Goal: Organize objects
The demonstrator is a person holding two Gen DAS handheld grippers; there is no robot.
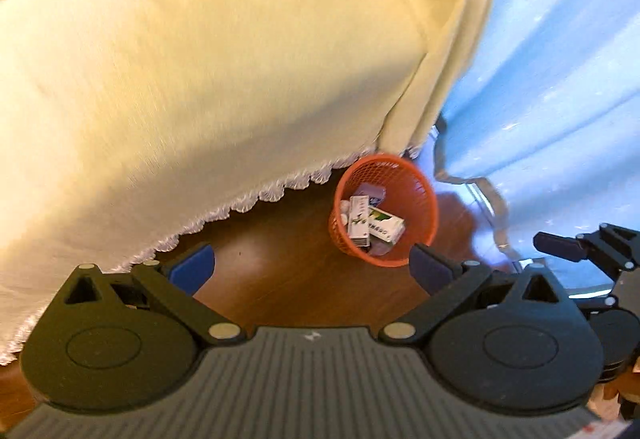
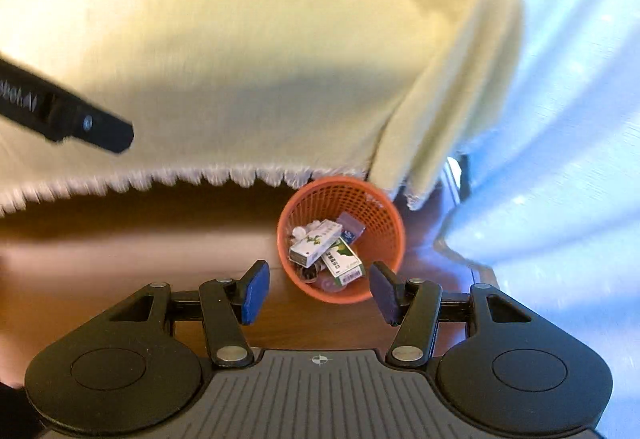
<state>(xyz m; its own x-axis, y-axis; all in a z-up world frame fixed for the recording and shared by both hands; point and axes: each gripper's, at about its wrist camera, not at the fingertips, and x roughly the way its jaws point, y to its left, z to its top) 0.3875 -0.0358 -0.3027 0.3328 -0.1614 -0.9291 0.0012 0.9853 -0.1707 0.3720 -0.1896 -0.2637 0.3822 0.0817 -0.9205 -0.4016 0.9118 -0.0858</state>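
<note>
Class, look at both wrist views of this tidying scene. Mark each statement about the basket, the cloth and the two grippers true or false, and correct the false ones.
1. The orange mesh basket stands on a wooden floor. True.
2. The basket is empty. False: it holds several items, among them two white and green boxes.
3. The right gripper is shut on a box. False: its jaws are open and hold nothing.
4. The left gripper is open. True.
5. The pale yellow cloth has a scalloped lace edge. True.
</note>
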